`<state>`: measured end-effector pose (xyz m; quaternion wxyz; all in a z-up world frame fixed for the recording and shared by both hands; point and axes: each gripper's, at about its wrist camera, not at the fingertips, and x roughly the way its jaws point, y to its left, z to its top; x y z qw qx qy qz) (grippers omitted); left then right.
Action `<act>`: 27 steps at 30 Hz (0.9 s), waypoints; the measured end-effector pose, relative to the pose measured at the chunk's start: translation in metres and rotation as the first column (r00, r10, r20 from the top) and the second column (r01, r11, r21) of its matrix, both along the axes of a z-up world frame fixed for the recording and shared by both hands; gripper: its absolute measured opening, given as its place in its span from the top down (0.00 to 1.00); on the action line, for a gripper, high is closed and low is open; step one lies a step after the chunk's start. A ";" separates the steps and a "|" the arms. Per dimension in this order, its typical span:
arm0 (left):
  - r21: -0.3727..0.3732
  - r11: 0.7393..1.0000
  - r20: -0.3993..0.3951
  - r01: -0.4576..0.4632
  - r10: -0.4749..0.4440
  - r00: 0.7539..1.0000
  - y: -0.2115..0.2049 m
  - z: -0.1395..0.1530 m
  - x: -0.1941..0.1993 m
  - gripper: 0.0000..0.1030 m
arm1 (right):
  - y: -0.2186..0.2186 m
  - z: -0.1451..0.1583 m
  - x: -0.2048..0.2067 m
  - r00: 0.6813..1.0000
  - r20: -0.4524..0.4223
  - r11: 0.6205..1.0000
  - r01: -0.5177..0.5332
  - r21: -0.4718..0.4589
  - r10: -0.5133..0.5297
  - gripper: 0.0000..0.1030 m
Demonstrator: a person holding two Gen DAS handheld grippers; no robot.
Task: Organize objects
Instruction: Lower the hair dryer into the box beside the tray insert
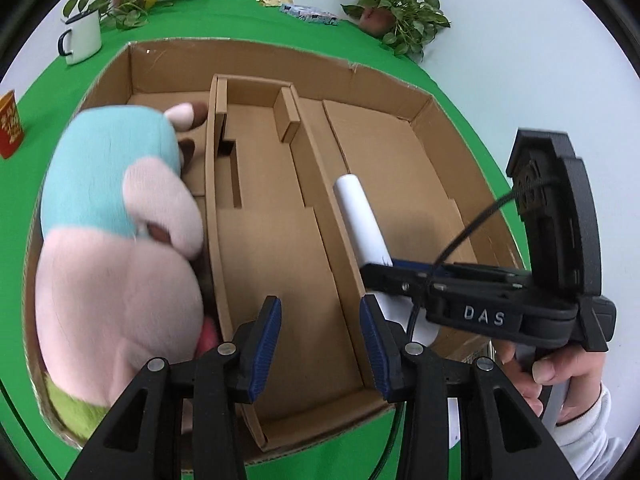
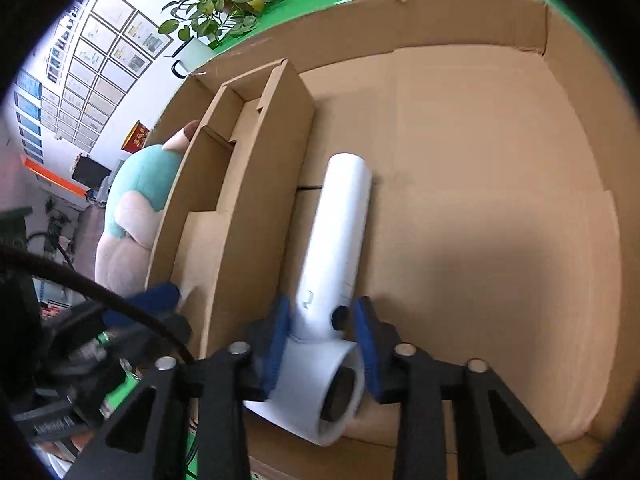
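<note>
A brown cardboard box [image 1: 376,80] with upright dividers sits on a green table. A pink and blue plush toy [image 1: 116,216] lies in its left compartment; it also shows in the right wrist view [image 2: 136,204]. My left gripper [image 1: 320,344] is open and empty above the narrow middle compartment. My right gripper [image 2: 320,340] is shut on a white hair dryer [image 2: 336,248] and holds it in the wide right compartment, handle pointing away. In the left wrist view the hair dryer [image 1: 360,220] sticks out past the right gripper [image 1: 472,292].
A white enamel mug [image 1: 82,36], a red tin [image 1: 10,124] and potted plants [image 1: 396,12] stand on the green table [image 1: 456,92] around the box. A small cardboard insert [image 1: 288,116] stands in the middle compartment.
</note>
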<state>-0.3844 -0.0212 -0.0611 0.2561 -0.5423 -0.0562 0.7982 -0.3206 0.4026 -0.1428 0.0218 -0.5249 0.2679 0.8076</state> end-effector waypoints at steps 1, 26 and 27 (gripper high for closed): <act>0.004 1.000 -0.004 -0.001 0.001 1.000 0.000 0.000 0.000 0.62 | -0.001 0.000 0.000 1.000 -0.001 1.000 0.002 0.002 -0.002 0.71; 0.043 0.997 0.050 -0.056 0.054 0.997 -0.009 -0.002 0.021 0.62 | -0.023 0.006 -0.001 0.999 0.036 0.997 -0.042 0.062 0.040 0.71; 0.043 0.997 0.052 -0.060 0.058 0.997 -0.009 -0.002 0.023 0.62 | -0.023 0.006 0.000 0.999 0.037 0.997 -0.040 0.063 0.038 0.71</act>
